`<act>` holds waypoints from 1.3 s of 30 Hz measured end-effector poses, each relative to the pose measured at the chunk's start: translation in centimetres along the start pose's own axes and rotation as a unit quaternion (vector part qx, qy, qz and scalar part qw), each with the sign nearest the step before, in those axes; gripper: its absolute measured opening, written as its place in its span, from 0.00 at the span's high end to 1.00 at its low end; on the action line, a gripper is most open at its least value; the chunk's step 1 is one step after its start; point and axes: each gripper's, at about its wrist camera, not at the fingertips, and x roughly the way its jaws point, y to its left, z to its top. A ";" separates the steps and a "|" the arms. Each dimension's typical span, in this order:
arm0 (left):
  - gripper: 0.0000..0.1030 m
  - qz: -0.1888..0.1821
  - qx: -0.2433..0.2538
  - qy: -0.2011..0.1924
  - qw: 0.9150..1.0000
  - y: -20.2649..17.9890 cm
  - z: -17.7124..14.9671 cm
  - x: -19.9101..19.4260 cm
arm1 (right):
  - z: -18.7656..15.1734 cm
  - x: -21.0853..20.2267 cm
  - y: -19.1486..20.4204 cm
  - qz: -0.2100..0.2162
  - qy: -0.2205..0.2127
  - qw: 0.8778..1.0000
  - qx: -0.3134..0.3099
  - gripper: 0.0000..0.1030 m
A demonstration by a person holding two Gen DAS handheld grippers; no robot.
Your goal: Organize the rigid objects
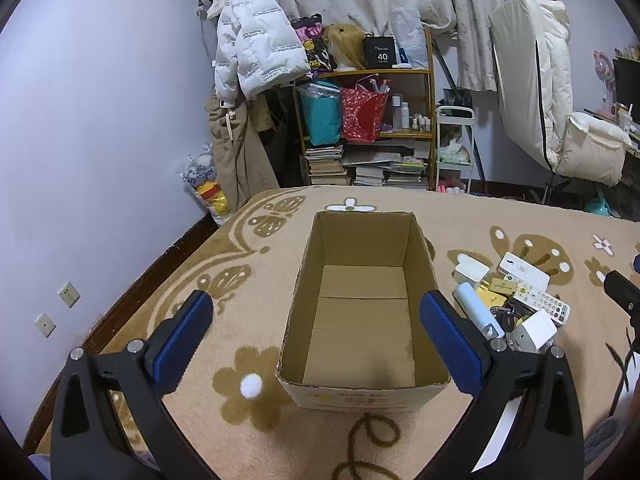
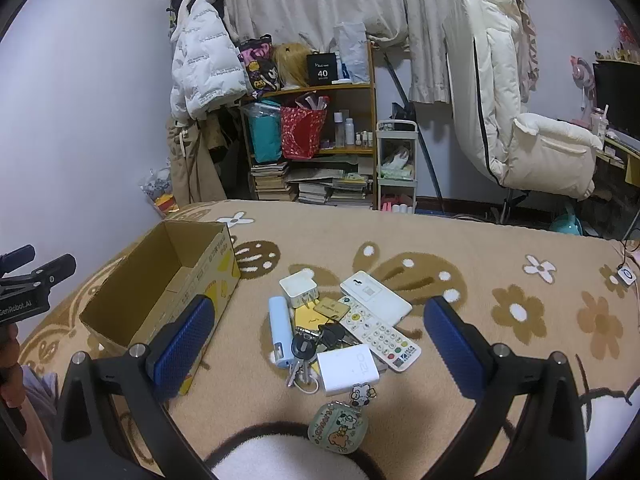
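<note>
Nearest the right gripper point(image 2: 320, 344), at its 6 o'clock, a green charm case point(image 2: 338, 426) lies on the blanket point(image 2: 480, 240) with a small cartoon tag at its upper right. Both of this gripper's blue pads stand wide apart with nothing between them. Just past the case sits a white charger point(image 2: 348, 368), touching a bunch of keys point(image 2: 306, 350) at its 9 o'clock. A pale blue tube point(image 2: 279, 330) lies beside the keys. A remote point(image 2: 380, 334) runs from the pile's middle toward 4 o'clock, with a white slab point(image 2: 374, 296) resting partly on its far end. A white cube point(image 2: 298, 288) sits at the pile's 11 o'clock, and a gold card point(image 2: 331, 309) lies in the middle.

The left gripper point(image 1: 316, 344) hangs over the box point(image 1: 296, 300), its fingers also spread and empty. The box stands open and looks empty, just beside the pile at its 9 o'clock. Beyond everything, at 12 o'clock, a shelf point(image 2: 374, 92) stands against the wall.

By my reading nothing is packed yet, so this is the first pick. The charm case or charger seems the easy start: drop the right gripper, close across the narrow sides, then carry it left into the box without dragging the keys.
</note>
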 end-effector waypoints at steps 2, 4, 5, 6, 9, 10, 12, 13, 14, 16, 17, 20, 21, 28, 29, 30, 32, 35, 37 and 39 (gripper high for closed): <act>0.01 0.000 0.000 0.000 1.000 0.0 0.0 0.0 | 0.0 0.0 -0.1 0.000 0.000 1.000 0.000 0.00; 0.01 0.000 0.000 0.000 1.000 0.0 0.0 -0.1 | 0.2 0.0 -0.2 0.001 -0.001 1.000 0.001 0.00; 0.01 0.000 0.000 0.000 1.000 0.0 0.0 0.0 | 0.1 0.0 -0.2 0.000 0.000 1.000 0.000 0.00; 0.01 -0.001 0.000 0.000 1.000 0.1 0.0 0.0 | 0.1 0.0 -0.1 0.000 0.000 1.000 0.000 0.00; 0.01 -0.002 0.003 0.000 1.000 0.0 0.0 -0.1 | 0.1 0.0 -0.1 0.002 -0.001 1.000 0.000 0.00; 0.01 -0.002 0.005 0.000 1.000 0.0 -0.1 -0.1 | 0.0 0.0 -0.1 0.000 -0.001 1.000 0.000 0.00; 0.01 -0.002 0.007 0.000 1.000 0.0 -0.2 0.0 | 0.0 0.0 -0.1 0.001 0.000 1.000 0.001 0.00; 0.01 -0.002 0.008 0.000 1.000 0.0 -0.1 0.0 | 0.0 0.0 -0.1 0.000 0.000 1.000 0.001 0.00; 0.01 -0.003 0.009 0.000 1.000 -0.1 -0.1 0.0 | 0.0 0.1 0.0 -0.001 0.000 1.000 0.001 0.00; 0.01 -0.004 0.011 0.002 1.000 -0.2 -0.2 0.0 | -0.1 -0.1 0.0 -0.001 -0.001 1.000 0.000 0.00; 0.01 -0.003 0.012 0.004 1.000 -0.2 -0.1 0.1 | -0.1 -0.1 0.0 0.000 -0.001 1.000 0.000 0.00; 0.01 -0.003 0.016 0.004 1.000 -0.3 -0.1 0.1 | -0.2 -0.1 -0.1 -0.001 0.000 1.000 -0.002 0.00; 0.01 -0.004 0.017 0.004 1.000 -0.3 -0.1 0.1 | -0.2 0.0 -0.1 -0.001 0.000 1.000 -0.001 0.00; 0.01 -0.004 0.018 0.002 1.000 -0.4 -0.1 0.0 | -0.2 -0.1 -0.1 -0.001 0.002 1.000 -0.001 0.00; 0.01 -0.005 0.018 0.002 1.000 -0.4 -0.1 0.0 | -0.2 0.0 -0.1 -0.001 0.002 1.000 -0.001 0.00; 0.01 -0.005 0.018 0.002 1.000 -0.4 -0.1 0.0 | -0.2 -0.1 -0.1 0.000 0.002 1.000 -0.001 0.00; 0.01 -0.004 0.019 0.003 1.000 -0.4 -0.1 0.0 | -0.2 0.0 -0.1 0.000 0.001 1.000 0.000 0.00; 0.01 -0.004 0.019 0.003 1.000 -0.4 -0.1 0.0 | -0.3 0.0 -0.1 0.000 -0.002 1.000 0.000 0.00; 0.01 -0.004 0.018 0.003 1.000 -0.4 -0.1 0.0 | -0.3 -0.1 -0.1 -0.001 -0.001 1.000 -0.001 0.00; 0.01 -0.005 0.018 0.003 1.000 -0.4 -0.1 0.0 | -0.3 -0.2 -0.2 -0.001 -0.001 1.000 0.000 0.00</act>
